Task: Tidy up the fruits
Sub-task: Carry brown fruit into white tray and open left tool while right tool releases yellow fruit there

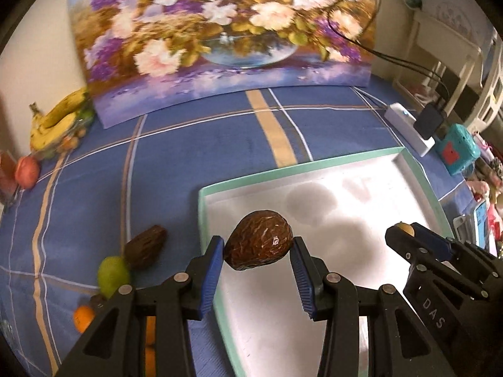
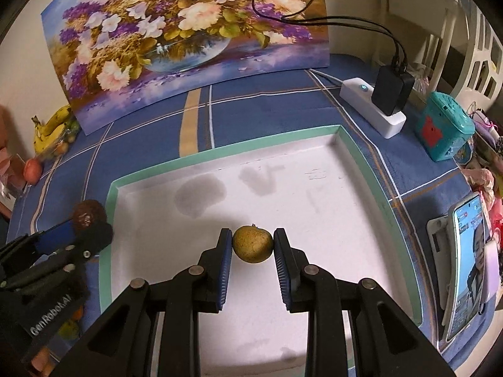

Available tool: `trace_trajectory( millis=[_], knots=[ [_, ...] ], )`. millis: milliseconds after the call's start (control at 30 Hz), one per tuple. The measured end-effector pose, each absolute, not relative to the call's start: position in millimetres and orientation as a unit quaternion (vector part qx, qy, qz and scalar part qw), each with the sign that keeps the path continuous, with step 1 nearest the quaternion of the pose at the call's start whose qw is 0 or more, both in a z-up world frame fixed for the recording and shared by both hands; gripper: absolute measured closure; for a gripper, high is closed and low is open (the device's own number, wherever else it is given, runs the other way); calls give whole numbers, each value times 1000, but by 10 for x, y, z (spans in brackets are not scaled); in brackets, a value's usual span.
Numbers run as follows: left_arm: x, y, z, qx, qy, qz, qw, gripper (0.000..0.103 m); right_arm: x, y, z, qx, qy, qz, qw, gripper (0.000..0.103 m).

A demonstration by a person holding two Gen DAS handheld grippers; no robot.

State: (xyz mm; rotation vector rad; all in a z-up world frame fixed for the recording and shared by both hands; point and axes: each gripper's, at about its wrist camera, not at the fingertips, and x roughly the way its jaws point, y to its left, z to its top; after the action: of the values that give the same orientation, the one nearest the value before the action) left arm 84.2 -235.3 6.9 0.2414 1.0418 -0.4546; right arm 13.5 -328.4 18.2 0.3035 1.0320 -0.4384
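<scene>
My left gripper (image 1: 258, 248) is shut on a dark brown avocado (image 1: 259, 240) and holds it over the left part of the white tray (image 1: 361, 213) with a mint-green rim. My right gripper (image 2: 252, 246) is shut on a small yellow-brown round fruit (image 2: 252, 244) over the middle of the tray (image 2: 314, 207). In the left wrist view the right gripper (image 1: 405, 231) shows at the right with its fruit. In the right wrist view the left gripper (image 2: 85, 223) shows at the left with the avocado (image 2: 88, 213). The tray's floor holds no fruit.
On the blue checked cloth left of the tray lie a second brown avocado (image 1: 146, 246), a green fruit (image 1: 113, 275) and an orange (image 1: 83, 317). Bananas (image 1: 58, 119) and a red fruit (image 1: 28, 171) sit far left. A power strip (image 2: 372, 110), teal box (image 2: 443, 125) and phone (image 2: 468, 260) are right.
</scene>
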Motion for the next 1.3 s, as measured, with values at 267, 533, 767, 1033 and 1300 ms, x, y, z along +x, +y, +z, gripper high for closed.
trace_trajectory(
  millis=[267,533,767,1033,1300],
  knots=[
    [894,-2509,-132,129,503,-219,826,57,177,-3458,67,151,498,-220,825,75],
    [904,-2532,-233,132,513,-221,819,57,162,-3519,-49,154,512,-226,814,75],
    [913,-2521,-385,142,532,-214,807,57,159,-3539,-147,156,526,-228,804,75],
    [902,-2513,-412,142,538,-213,803,56,179,-3515,-136,148,532,-230,801,75],
    [866,-2529,-340,147,539,-216,801,55,217,-3483,-128,140,537,-232,799,75]
  ],
)
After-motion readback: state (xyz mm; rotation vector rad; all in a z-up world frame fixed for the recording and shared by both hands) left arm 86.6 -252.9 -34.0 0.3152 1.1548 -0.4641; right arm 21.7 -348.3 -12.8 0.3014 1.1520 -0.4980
